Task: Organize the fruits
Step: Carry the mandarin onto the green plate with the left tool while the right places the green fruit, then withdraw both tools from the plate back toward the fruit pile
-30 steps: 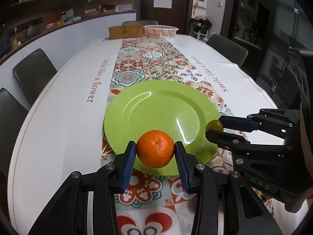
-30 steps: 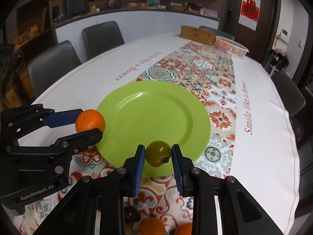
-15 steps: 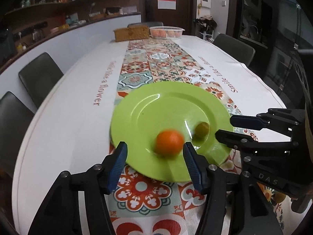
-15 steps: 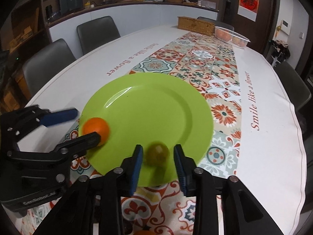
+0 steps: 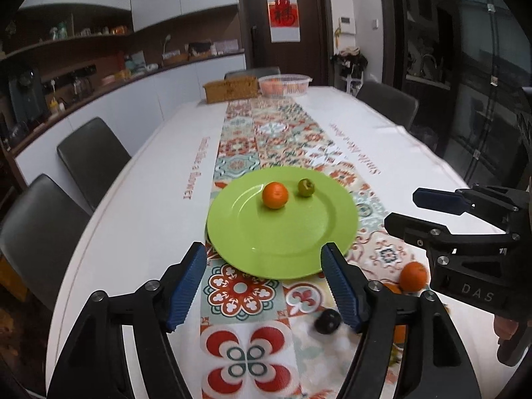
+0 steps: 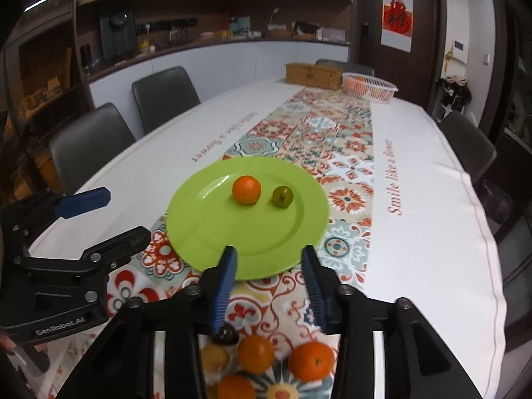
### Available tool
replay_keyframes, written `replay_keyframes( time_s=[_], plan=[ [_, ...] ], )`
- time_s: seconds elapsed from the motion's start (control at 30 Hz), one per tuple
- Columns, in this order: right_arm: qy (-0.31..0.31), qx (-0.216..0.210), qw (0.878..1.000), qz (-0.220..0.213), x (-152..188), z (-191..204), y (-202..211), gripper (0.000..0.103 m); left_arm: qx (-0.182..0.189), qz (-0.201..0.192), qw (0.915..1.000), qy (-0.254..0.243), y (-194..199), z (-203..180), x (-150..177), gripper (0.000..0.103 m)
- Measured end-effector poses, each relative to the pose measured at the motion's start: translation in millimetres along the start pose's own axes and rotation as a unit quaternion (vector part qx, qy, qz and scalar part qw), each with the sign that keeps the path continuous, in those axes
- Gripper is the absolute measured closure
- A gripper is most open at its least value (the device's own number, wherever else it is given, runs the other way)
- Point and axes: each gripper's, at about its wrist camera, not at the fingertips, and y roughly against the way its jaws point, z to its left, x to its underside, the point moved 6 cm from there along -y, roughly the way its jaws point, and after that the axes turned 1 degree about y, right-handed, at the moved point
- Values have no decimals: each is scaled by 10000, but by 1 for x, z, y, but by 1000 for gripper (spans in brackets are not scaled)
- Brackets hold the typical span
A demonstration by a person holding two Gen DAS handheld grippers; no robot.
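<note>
Orange (image 5: 275, 195) and green fruit (image 5: 305, 187) now released onto the plate (image 5: 282, 246).

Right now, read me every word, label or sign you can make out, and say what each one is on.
"Smile like a flower": red lettering on the white tablecloth.
"GenRobot.AI": black body of the left tongs.
"DAS": black body of the right tongs.
Red hanging on the dark door: character too blurred to read.
</note>
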Motion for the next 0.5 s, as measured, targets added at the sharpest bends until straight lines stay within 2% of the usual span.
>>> replay_keyframes(
  time_s=[0.13, 0.2, 0.5],
  plan=[
    [24, 53, 9998, -193, 4, 1, 30, 53, -3, -180, 9998, -59, 29, -11, 2, 22],
    [33, 98, 9996, -281, 8, 1, 43, 48, -7, -240, 9997, -81, 41, -16, 5, 21],
    [43, 208, 9986, -477, 32, 2, 88, 42, -69, -379, 9992, -119, 80, -32, 19, 15]
  ],
)
